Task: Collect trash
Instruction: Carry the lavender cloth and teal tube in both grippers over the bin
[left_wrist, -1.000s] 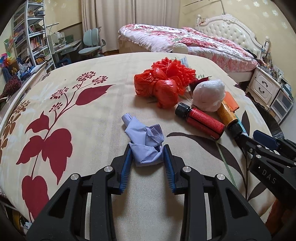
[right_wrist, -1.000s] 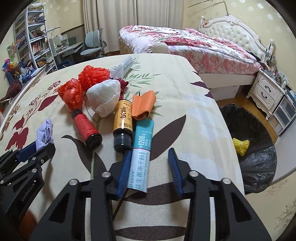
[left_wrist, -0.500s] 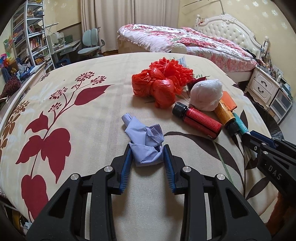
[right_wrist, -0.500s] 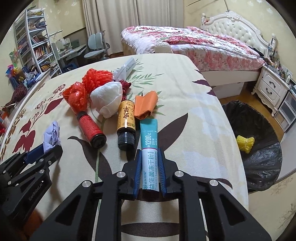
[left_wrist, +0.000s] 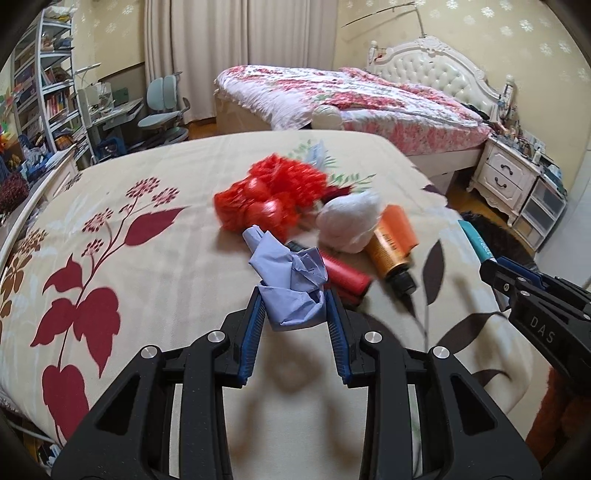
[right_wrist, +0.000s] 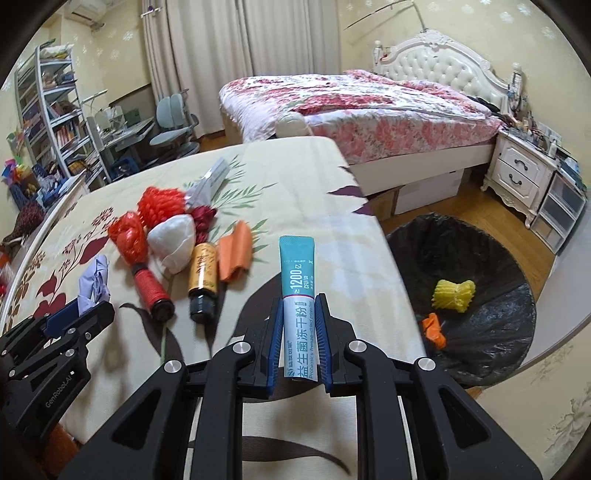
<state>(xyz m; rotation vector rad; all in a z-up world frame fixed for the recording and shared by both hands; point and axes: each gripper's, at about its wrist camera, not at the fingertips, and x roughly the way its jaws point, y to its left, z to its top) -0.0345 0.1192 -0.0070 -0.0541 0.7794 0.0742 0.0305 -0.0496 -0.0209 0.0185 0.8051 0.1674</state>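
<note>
Bedroom: a bed spread with a cream, leaf-printed cover (right_wrist: 314, 177) serves as the work surface; a second bed with a white headboard stands behind, bookshelves at far left.

Items, left to right:
- Left gripper (left_wrist: 293, 314): jaws clamped on a crumpled lilac paper wad (left_wrist: 291, 284), held just clear of the cover.
- Red netting bundle (right_wrist: 147, 218), lying on the cover.
- Red bottle (right_wrist: 149, 290), on its side.
- White wad (right_wrist: 173, 240), touching the netting.
- Amber bottle (right_wrist: 201, 273), on its side beside the red one.
- Orange scrap (right_wrist: 234, 254).
- Right gripper (right_wrist: 298, 332): jaws shut on a teal sachet (right_wrist: 297, 288), lifted off the cover.
- Black-lined bin (right_wrist: 491, 332) on the floor at right, holding a yellow netting piece (right_wrist: 454, 295) and an orange bit (right_wrist: 432, 328).

Progress: two pieces binned, two in hand, roughly six left on the cover; early-to-middle, by my judgement.
</note>
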